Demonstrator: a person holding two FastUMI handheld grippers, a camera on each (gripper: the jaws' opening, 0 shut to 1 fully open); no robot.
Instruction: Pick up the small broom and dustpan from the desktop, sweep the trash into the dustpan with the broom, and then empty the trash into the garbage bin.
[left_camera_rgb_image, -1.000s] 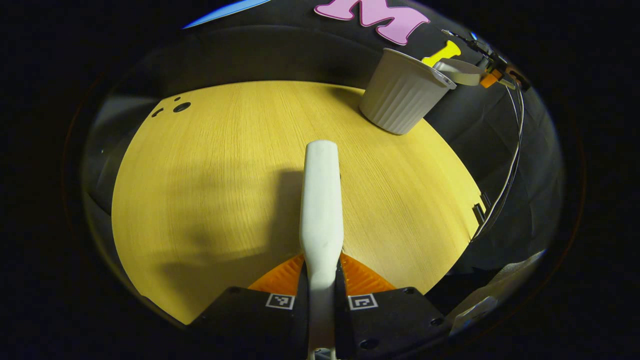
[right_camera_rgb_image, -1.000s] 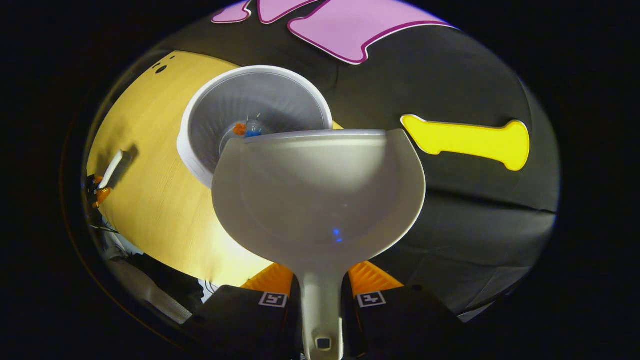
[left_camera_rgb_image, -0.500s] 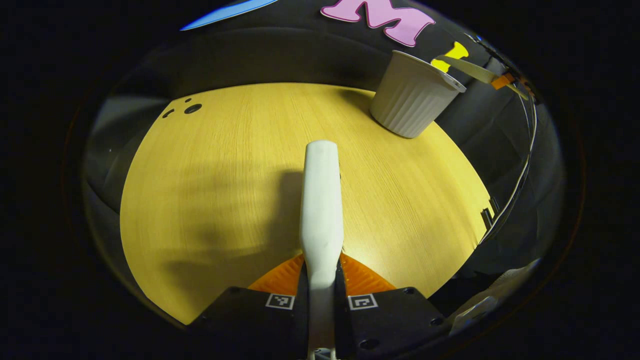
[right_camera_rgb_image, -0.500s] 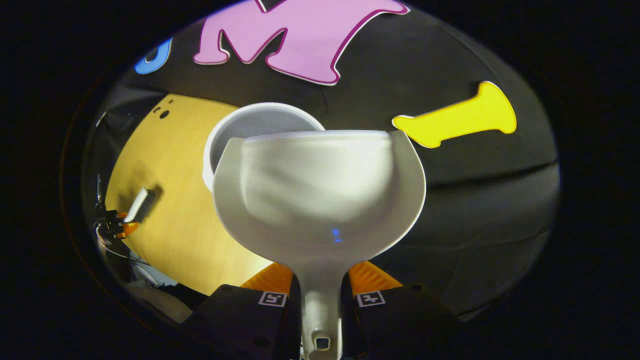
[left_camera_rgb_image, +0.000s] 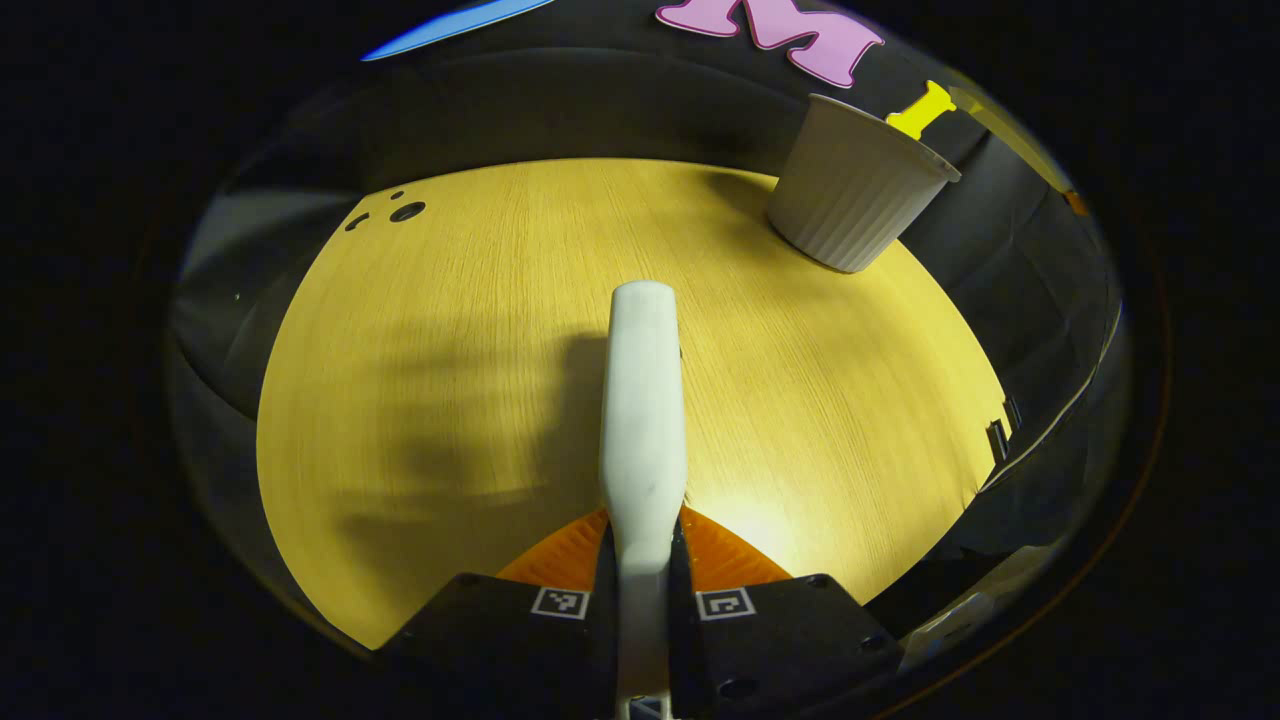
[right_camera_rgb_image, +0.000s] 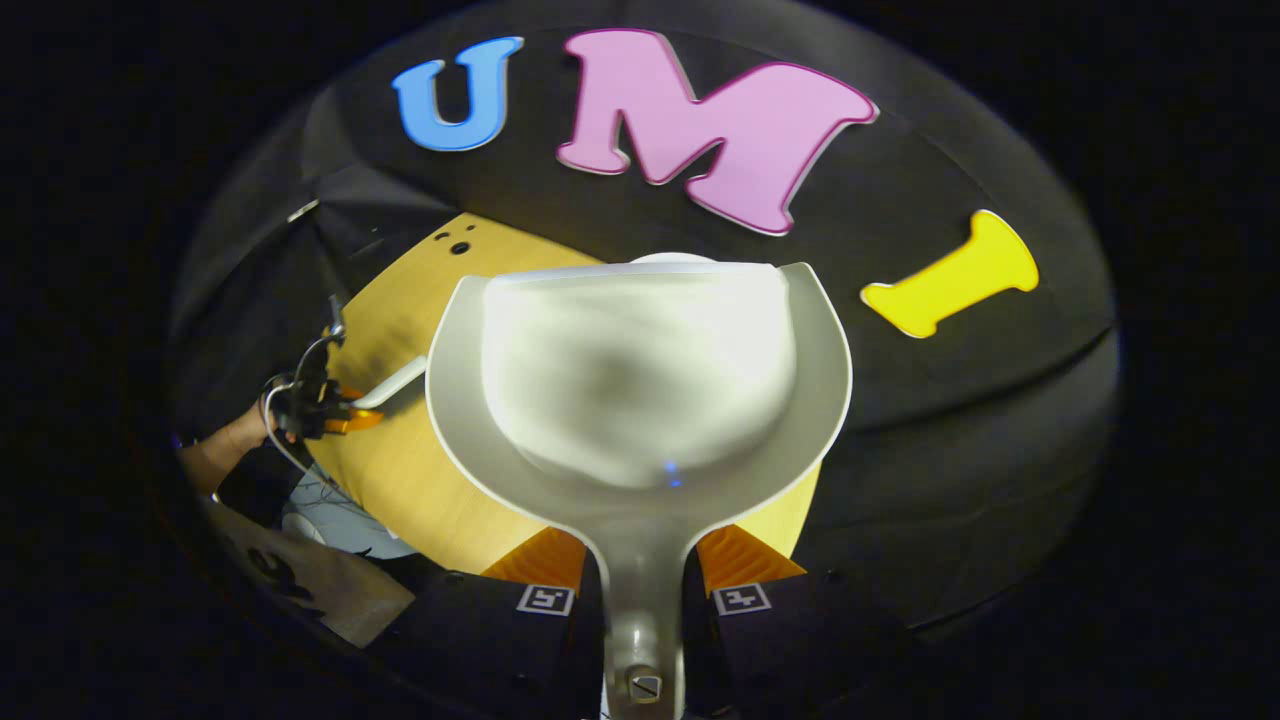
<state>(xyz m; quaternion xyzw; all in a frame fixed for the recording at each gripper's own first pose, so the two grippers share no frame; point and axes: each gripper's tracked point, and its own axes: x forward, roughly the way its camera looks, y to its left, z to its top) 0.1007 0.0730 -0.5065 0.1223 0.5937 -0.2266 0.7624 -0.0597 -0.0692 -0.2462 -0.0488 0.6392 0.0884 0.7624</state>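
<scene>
My left gripper is shut on the white broom, which points forward over the wooden table. The white ribbed garbage bin stands upright at the table's far right edge. In the right gripper view, my right gripper is shut on the handle of the pale dustpan. The pan looks bare inside and hides nearly all of the bin; a sliver of the bin's rim peeks over its front edge. At far left a hand holds the left gripper with the broom.
Small dark holes mark the table's far left corner. A cable hangs beyond the table's right edge. The person's clothing is below the table's near edge in the right gripper view.
The right gripper has swung the dustpan up and away from the bin, whose inside with trash is now hidden behind the pan. The left gripper turned slightly left, still holding the broom.
</scene>
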